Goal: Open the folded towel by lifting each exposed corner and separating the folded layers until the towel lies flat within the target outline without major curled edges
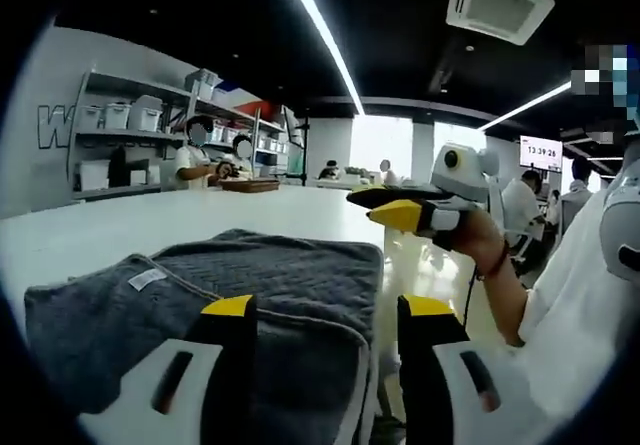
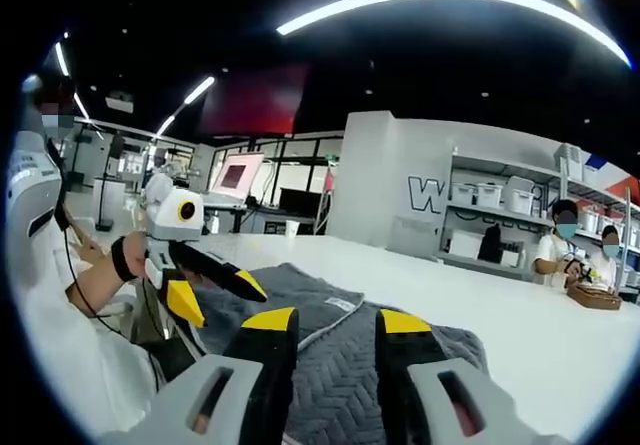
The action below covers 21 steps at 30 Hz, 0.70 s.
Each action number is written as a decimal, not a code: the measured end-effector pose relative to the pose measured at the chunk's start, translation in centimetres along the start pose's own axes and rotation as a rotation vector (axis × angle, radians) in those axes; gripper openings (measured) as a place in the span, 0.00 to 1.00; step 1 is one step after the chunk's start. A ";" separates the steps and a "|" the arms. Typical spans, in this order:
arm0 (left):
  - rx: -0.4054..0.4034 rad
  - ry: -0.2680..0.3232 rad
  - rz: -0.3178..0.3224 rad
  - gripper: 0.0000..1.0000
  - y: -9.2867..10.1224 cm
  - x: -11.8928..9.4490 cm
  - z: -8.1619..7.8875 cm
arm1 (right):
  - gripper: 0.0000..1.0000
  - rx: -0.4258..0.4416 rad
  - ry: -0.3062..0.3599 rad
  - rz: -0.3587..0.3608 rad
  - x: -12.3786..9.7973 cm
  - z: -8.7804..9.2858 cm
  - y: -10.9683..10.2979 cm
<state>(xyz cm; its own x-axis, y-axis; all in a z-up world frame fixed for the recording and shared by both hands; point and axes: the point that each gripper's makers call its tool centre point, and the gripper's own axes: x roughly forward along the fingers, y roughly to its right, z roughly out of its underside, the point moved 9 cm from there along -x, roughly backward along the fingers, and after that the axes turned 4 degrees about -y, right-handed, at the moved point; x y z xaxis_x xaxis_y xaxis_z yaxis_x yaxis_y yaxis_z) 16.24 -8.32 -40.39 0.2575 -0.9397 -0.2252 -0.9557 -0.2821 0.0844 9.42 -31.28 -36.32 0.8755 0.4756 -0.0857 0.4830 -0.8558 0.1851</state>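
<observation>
Yellow-tipped jaws of the left gripper (image 1: pixel 325 310) rise at 6 o'clock in the left gripper view, spread apart and grasping nothing, poised over the near edge of the towel (image 1: pixel 260 310). Towel: dark grey, herringbone weave, pale piped hem, folded in layers; an upper layer lies offset toward 12 o'clock, and a small white label (image 1: pixel 146 278) sits near its 10 o'clock corner. It rests on a white table (image 1: pixel 120 225), close to the table's near edge.

Right gripper (image 1: pixel 395 208) enters at 2 o'clock, held in a person's hand (image 1: pixel 470 230), in the air beyond the towel's far corner. Whether its jaws are parted there, cannot tell.

In the right gripper view the right gripper's own jaws (image 2: pixel 335 327) stand released above the towel (image 2: pixel 340 375), and the left gripper (image 2: pixel 215 285) shows at 9 o'clock, jaws apart.

Shelving with bins (image 1: pixel 120 115) at 10 o'clock.
</observation>
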 end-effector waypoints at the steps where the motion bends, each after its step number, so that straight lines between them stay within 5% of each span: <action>1: 0.007 0.003 -0.010 0.56 0.1 0.0 0.0 | 0.25 -0.002 0.002 0.000 0.0 0.0 0.0; 8: 0.034 -0.022 -0.034 0.55 0.8 -0.3 0.2 | 0.25 0.007 0.005 0.000 -0.1 0.2 0.0; 11: 0.084 -0.040 -0.099 0.55 1.4 -0.7 0.4 | 0.25 0.011 0.009 0.005 -0.3 0.2 0.1; 21: 0.119 -0.071 -0.178 0.54 2.3 -0.3 1.4 | 0.25 0.009 0.007 0.001 -0.2 0.2 0.0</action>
<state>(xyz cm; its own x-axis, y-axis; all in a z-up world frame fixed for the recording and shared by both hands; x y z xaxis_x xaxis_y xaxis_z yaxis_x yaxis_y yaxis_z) 13.79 -8.40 -41.49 0.4166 -0.8602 -0.2943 -0.9074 -0.4133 -0.0766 9.24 -31.41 -36.54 0.8760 0.4758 -0.0789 0.4820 -0.8583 0.1761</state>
